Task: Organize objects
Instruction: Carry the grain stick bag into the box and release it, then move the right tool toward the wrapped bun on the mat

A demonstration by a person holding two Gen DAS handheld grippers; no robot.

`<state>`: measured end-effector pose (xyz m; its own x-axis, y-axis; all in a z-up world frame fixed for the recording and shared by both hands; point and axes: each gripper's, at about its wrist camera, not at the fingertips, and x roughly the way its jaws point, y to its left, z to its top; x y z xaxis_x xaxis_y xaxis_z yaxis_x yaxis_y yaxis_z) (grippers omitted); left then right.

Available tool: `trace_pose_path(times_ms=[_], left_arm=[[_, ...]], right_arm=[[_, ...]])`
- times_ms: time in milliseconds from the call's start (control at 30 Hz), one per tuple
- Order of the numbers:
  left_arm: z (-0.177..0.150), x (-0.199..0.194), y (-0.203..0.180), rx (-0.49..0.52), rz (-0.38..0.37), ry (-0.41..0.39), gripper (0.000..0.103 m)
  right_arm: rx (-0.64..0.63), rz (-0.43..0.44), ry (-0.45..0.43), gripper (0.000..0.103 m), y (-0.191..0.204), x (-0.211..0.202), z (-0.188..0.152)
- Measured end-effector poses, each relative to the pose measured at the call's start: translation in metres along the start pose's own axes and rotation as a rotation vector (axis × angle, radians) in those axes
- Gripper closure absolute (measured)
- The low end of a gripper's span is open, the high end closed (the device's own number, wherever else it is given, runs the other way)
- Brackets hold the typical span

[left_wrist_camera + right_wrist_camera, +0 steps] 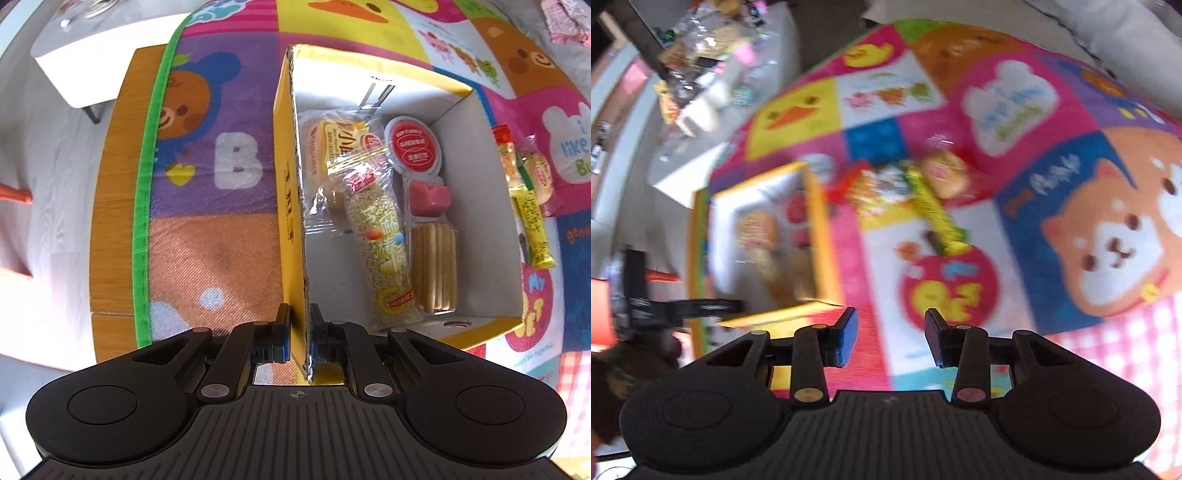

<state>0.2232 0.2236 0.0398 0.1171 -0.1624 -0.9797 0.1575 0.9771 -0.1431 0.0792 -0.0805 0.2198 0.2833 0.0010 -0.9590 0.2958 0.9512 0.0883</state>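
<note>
The left gripper (pixel 300 325) has its fingers clamped on the near wall of the yellow cardboard box (pixel 286 192), which sits on the bright cartoon-print mat (pixel 207 155) covering the wooden bench (pixel 110 206). Packaged snacks lie inside the box. The right gripper (pixel 891 338) hovers with fingers apart and empty over the mat, near loose snack packets (pixel 912 192) just beside the box.

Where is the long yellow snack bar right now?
In the left wrist view, the yellow snack bar lies on the mat right of the box, outside it, beside other wrapped snacks.
</note>
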Motion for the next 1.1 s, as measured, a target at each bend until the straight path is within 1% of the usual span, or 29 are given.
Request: trace_pose_path(times_ms=[133,200,267,400,500,600,700,800,867,900,933,967,1033,1100], left_arm=[[0.0,0.004,-0.006,0.003,0.035,0.018,0.093],[0.0,0.004,-0.01,0.019,0.05,0.023,0.093],[-0.001,0.004,-0.011,0.021,0.056,0.024,0.093],[0.002,0.005,-0.01,-0.035,0.064,0.036,0.094],[0.003,0.003,-0.009,-0.093,0.058,0.028,0.093],[0.003,0.0,-0.009,-0.112,0.042,0.012,0.094],[0.001,-0.001,-0.007,-0.118,0.033,0.007,0.093],[-0.002,-0.003,-0.003,-0.149,0.029,0.003,0.094],[-0.003,-0.005,-0.002,-0.161,0.029,-0.001,0.093],[-0.003,-0.005,-0.002,-0.163,0.03,-0.002,0.093],[-0.003,-0.006,-0.003,-0.163,0.031,-0.003,0.094],[-0.004,-0.006,-0.003,-0.162,0.032,-0.004,0.094],[-0.004,-0.005,-0.005,-0.156,0.035,-0.002,0.094],[-0.005,-0.004,-0.006,-0.151,0.038,0.004,0.094]], right_arm=[[-0.116,-0.053,-0.036,0.064,-0.019,0.016,0.014],[-0.145,-0.04,-0.033,0.063,-0.026,0.034,0.025],[-0.159,-0.025,-0.006,0.063,-0.03,0.056,0.038],[-0.219,-0.008,0.011,0.063,-0.027,0.094,0.064],[-0.284,0.003,0.006,0.063,-0.023,0.112,0.084],[-0.337,-0.002,-0.018,0.063,-0.02,0.127,0.105],[-0.318,-0.002,-0.038,0.063,-0.024,0.143,0.129],[-0.302,0.005,-0.014,0.063,-0.028,0.168,0.148],[-0.306,-0.005,0.011,0.061,-0.029,0.186,0.157],[-0.305,-0.011,0.016,0.058,-0.03,0.194,0.16],[-0.303,-0.012,0.019,0.046,-0.029,0.199,0.163],[-0.296,-0.008,0.026,0.042,-0.03,0.205,0.166],[-0.281,-0.018,0.027,0.039,-0.03,0.212,0.168],[-0.283,-0.023,0.024,0.039,-0.029,0.213,0.166]])
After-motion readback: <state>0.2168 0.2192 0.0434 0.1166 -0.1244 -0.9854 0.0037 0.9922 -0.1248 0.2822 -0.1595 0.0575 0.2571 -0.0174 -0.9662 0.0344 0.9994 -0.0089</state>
